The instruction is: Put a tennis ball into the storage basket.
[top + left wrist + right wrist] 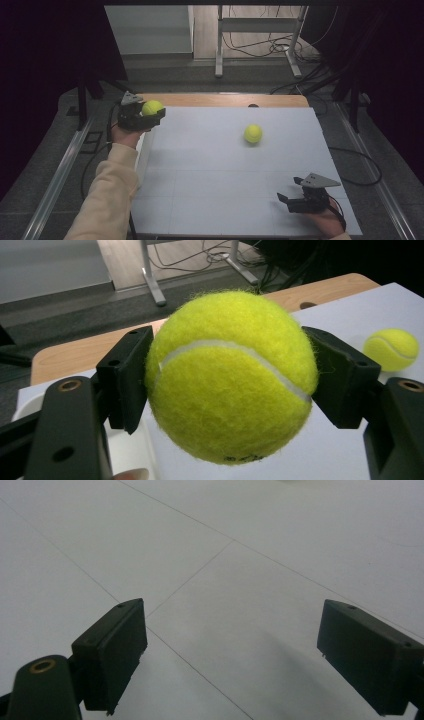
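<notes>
The left gripper is closed on a yellow ball, one pad pressed against each side of it; in the left gripper view the held ball sits between the two black jaws, its white seam curving across the front and small dark print visible on its underside. The ball is clear of the surface, carried at the far left corner of the white table, just over its left edge. A white container lies directly below the gripper at that edge; its inside cannot be made out. The left forearm, in a cream sleeve, enters from the bottom left. A second ball rests on the table, right of centre and toward the far side, well apart from both grippers; in the left gripper view it appears beyond the right jaw. The right gripper is at the near right corner of the table, held low over the surface, its jaws spread wide with nothing between them. In the right gripper view the two pads stand far apart above bare white table marked with thin seam lines. A wooden strip borders the table's far edge.
</notes>
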`<action>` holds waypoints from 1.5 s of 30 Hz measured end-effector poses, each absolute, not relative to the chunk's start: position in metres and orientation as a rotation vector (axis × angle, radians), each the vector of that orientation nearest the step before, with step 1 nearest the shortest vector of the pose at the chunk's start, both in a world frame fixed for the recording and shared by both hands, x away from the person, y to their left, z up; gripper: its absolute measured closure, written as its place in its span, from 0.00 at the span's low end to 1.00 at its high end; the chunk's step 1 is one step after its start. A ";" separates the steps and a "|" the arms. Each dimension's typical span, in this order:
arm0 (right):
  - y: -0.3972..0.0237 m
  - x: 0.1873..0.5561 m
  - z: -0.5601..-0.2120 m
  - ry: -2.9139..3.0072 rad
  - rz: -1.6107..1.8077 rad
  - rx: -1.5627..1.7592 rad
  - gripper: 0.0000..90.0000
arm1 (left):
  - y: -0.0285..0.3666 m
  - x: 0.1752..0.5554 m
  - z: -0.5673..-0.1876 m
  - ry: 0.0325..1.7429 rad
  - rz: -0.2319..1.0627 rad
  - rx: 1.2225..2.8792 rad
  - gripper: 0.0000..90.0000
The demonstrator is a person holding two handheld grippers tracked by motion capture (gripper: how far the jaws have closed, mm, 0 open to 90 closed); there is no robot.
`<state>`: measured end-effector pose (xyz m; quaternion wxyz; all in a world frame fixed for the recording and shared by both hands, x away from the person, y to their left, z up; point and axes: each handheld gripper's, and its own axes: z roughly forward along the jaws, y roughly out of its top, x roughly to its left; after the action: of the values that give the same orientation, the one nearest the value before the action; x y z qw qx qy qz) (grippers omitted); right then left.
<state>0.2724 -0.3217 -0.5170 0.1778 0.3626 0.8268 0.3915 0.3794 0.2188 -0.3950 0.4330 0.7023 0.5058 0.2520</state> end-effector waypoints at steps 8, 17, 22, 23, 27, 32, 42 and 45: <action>-0.322 0.273 -0.517 2.337 1.116 1.032 0.14 | 0.232 0.386 -0.396 1.302 0.645 1.744 0.30; -0.322 0.273 -0.517 2.337 1.116 1.032 0.15 | 0.251 0.394 -0.404 1.379 0.643 1.723 0.30; -0.323 0.273 -0.517 2.336 1.116 1.035 0.14 | 0.258 0.396 -0.406 1.407 0.645 1.719 0.29; -0.323 0.273 -0.517 2.337 1.116 1.033 0.14 | 0.259 0.397 -0.406 1.411 0.647 1.717 0.30; -0.322 0.273 -0.518 2.339 1.116 1.032 0.14 | 0.265 0.398 -0.408 1.433 0.654 1.723 0.30; -0.322 0.273 -0.518 2.340 1.113 1.036 0.14 | 0.269 0.399 -0.408 1.446 0.653 1.719 0.30; -0.322 0.273 -0.518 2.342 1.112 1.036 0.14 | 0.270 0.401 -0.411 1.461 0.644 1.738 0.29; -0.322 0.273 -0.518 2.344 1.111 1.038 0.14 | 0.271 0.402 -0.413 1.471 0.641 1.748 0.29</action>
<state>0.2734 -0.3221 -0.5182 0.1731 0.3659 0.8263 0.3917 0.4022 0.2713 -0.4129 0.3751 0.6829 0.5747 0.2504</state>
